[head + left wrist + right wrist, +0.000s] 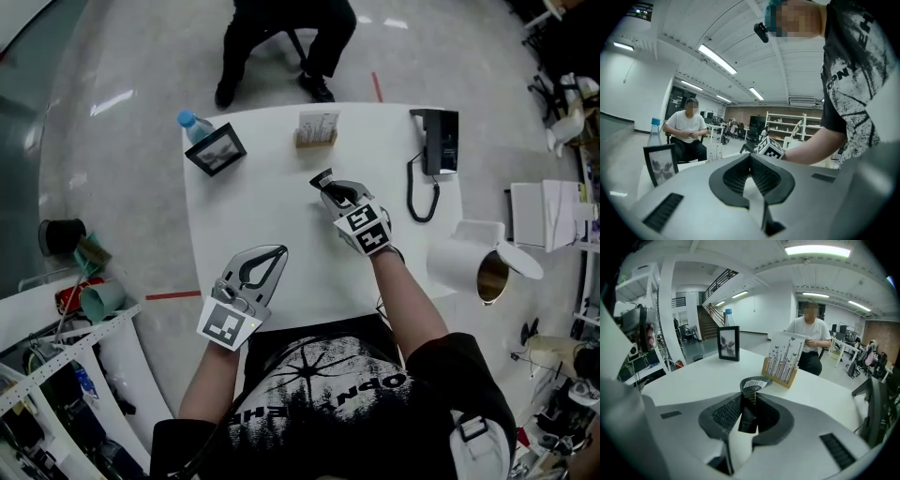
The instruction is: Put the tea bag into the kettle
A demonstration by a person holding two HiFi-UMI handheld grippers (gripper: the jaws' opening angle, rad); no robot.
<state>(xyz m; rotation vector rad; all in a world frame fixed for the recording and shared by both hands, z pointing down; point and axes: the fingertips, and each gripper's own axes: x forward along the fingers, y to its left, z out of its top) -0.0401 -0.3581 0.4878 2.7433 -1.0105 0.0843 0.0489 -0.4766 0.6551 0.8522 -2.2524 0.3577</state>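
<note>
Tea bag: a dark sachet, the tea bag stands on edge between the jaws of the right gripper, its labelled end sticking out past the tips, over the middle of the bench.
Right jaws: clenched on the tea bag, with both pads flat against its faces. The hold looks square rather than at a corner.
Step in hand: by my reading, the pick-up is done and the carry to the kettle comes next.
Kettle: the white kettle sits at the bench's right edge, well apart from the tea bag. Its lid is swung open and the brown inside shows.
How to do it well: keep the grip firm and lift clear of the bench first. Swing right and toward the body, and line the sachet's free end over the open mouth before letting go. Release low, inside the rim, so the light packet cannot flutter off.
Watch for: the telephone and its coiled cord lie near that path, and the raised lid narrows the approach from the far side.
Left jaws: the left gripper rests near the bench's front edge with its jaws pressed together on nothing. It could steady the kettle if the kettle shifts.
</note>
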